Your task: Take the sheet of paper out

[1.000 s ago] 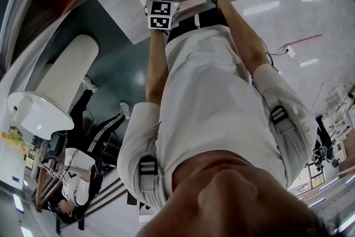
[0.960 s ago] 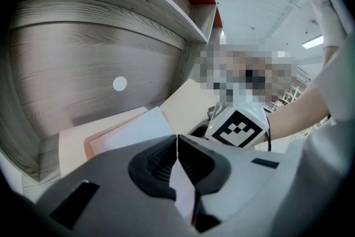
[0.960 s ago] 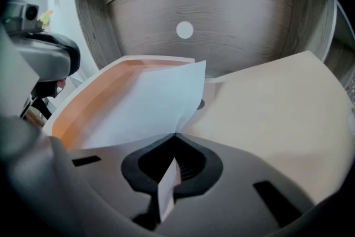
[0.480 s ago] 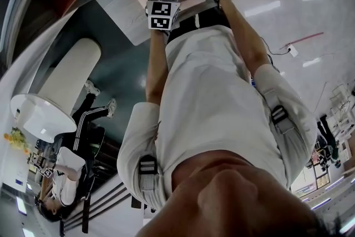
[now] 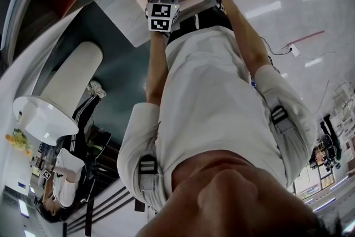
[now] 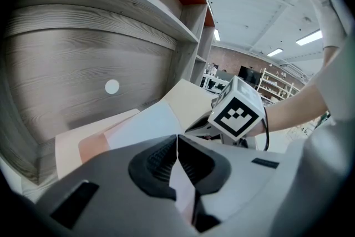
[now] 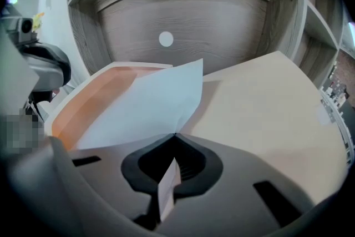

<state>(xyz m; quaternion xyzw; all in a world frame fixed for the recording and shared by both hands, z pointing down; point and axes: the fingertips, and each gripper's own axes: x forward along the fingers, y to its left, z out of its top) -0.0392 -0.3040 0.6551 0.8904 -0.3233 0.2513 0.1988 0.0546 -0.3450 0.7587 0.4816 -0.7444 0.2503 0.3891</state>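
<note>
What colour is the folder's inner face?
Salmon orange, on the folder; clearest in the right gripper view.

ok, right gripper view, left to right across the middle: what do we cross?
folder's orange inner face → sheet of paper → folder's beige flap
</note>
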